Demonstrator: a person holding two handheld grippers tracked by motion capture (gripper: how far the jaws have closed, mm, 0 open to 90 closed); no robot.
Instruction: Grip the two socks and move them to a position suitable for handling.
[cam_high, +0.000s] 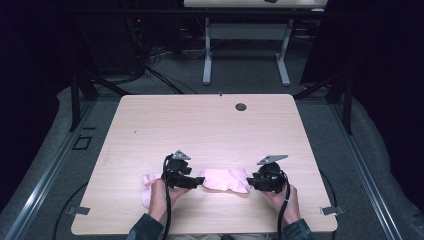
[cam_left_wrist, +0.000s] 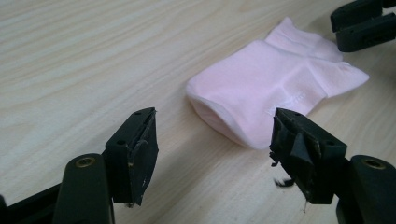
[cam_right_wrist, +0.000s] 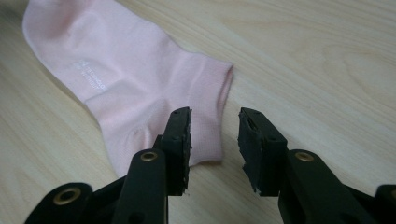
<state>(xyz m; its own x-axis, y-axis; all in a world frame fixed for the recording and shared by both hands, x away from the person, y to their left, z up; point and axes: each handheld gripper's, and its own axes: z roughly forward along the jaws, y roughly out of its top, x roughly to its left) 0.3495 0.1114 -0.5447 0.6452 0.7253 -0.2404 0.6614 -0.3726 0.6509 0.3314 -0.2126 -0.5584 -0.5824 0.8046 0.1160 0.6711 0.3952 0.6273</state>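
A pink ankle sock (cam_high: 227, 180) lies flat near the table's front edge, between my two grippers. My left gripper (cam_high: 198, 181) points right at its toe end, jaws wide open and empty; in the left gripper view (cam_left_wrist: 215, 144) the sock (cam_left_wrist: 261, 93) lies just ahead. My right gripper (cam_high: 251, 181) points left at the cuff end. In the right gripper view (cam_right_wrist: 215, 135) its jaws stand partly open over the cuff edge of the sock (cam_right_wrist: 126, 74), without pinching it. A second pink sock (cam_high: 148, 186) lies under the left hand, partly hidden.
The light wooden table (cam_high: 200, 125) has a round cable hole (cam_high: 241, 106) near its far edge. Another table's legs (cam_high: 207, 55) stand on the grey floor beyond. The right gripper's jaws (cam_left_wrist: 362, 23) show at the top right of the left gripper view.
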